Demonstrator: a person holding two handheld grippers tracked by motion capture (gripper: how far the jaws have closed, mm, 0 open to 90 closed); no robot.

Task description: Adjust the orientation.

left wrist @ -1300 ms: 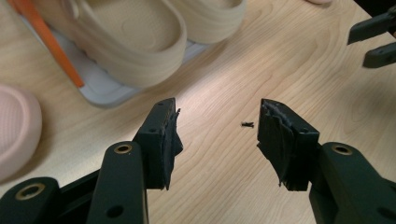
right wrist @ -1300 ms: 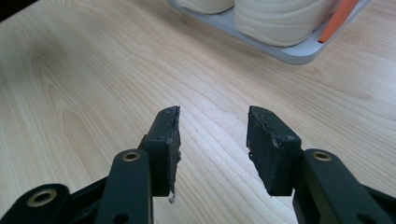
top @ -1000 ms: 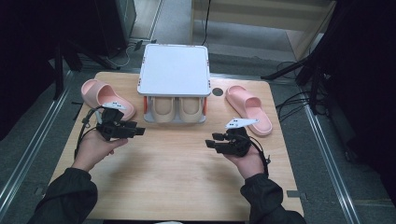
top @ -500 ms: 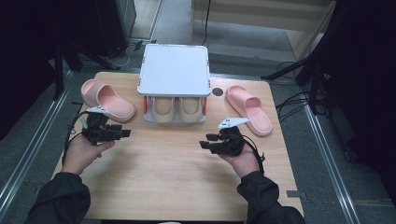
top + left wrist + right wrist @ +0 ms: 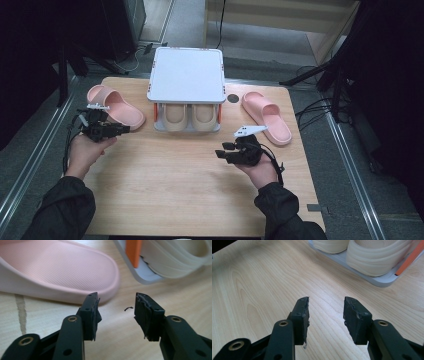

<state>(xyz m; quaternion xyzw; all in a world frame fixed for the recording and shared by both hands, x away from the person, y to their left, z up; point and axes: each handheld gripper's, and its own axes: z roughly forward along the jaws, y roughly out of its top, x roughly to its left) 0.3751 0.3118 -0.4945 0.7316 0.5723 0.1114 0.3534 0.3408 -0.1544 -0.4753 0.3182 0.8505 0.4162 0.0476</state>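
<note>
Since the earlier frame my left gripper (image 5: 122,129) has slid toward the lower left, fingers just narrowing, still apart on nothing, beside the pink slipper (image 5: 57,272), whose heel is cut off. My right gripper (image 5: 325,312) hangs part-open, empty, over the tabletop (image 5: 190,185).
</note>
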